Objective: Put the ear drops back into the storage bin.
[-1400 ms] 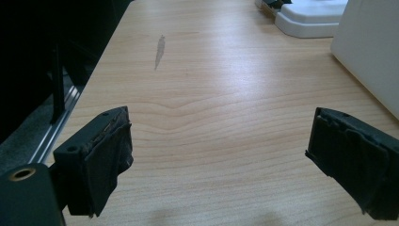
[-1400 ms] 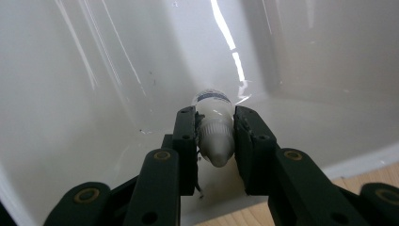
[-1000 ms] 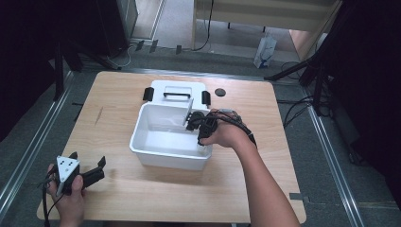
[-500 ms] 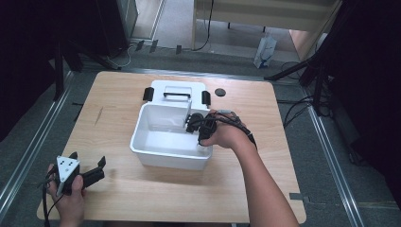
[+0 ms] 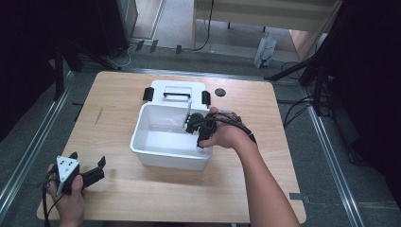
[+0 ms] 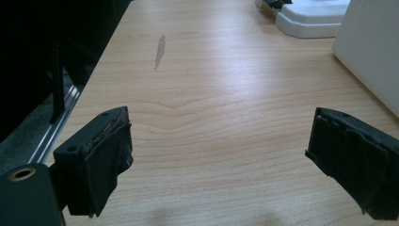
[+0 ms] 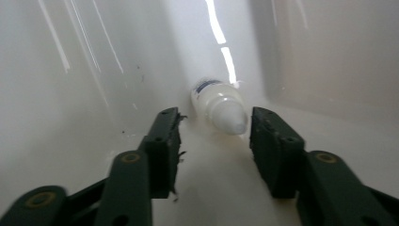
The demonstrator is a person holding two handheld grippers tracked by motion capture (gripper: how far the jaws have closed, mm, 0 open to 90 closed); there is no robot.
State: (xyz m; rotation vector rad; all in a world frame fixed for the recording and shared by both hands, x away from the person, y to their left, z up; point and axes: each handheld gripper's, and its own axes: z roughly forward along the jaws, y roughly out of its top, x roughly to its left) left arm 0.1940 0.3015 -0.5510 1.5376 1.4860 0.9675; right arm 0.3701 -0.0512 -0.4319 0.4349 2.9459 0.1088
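A white plastic bin (image 5: 165, 158) stands mid-table. My right gripper (image 5: 193, 126) reaches down into its right side. In the right gripper view a small white bottle (image 7: 220, 104) with a dark band lies on the bin floor against a wall, cap end toward me. My right gripper (image 7: 214, 136) is open, and the cap sits just between its fingertips without touching either one. My left gripper (image 5: 87, 160) rests at the table's near left corner, held by a hand. It is open over bare wood (image 6: 219, 155) with nothing between the jaws.
The bin's white lid (image 5: 177, 92), with a black handle and black side clips, lies flat behind the bin. A small black disc (image 5: 219, 91) sits to the lid's right. The bin wall (image 6: 371, 47) and lid (image 6: 310, 19) stand far right of the left gripper.
My right hand has sunk slightly deeper into the bin. The left gripper has stayed still.
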